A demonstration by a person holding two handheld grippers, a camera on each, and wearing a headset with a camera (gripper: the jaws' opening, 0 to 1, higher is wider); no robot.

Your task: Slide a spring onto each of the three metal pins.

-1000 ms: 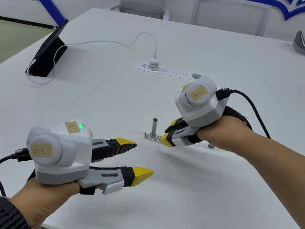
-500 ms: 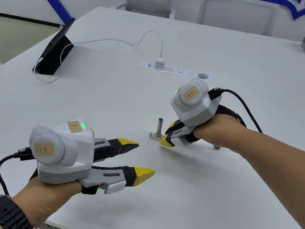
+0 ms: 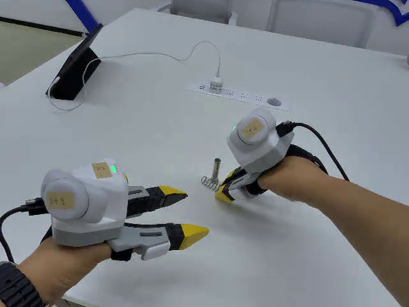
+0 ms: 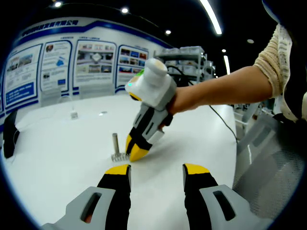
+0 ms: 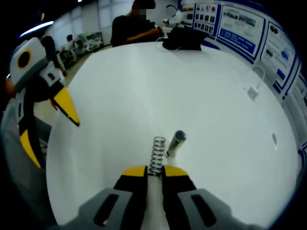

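Spring (image 5: pixel 156 153) is now pinched by right hand-held gripper (image 5: pixel 148 171) beside pin (image 5: pixel 175 143).

Left claw (image 3: pixel 196 212) and right claw (image 3: pixel 223 190) have yellow tips, seemingly handwritten labels (image 3: pixel 98 170).

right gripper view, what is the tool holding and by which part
The right tool grips the spring by its near end; the left tool holds nothing.

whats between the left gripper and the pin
Bare table, then the spring held by the right gripper, just short of the pin, as the head view shows.
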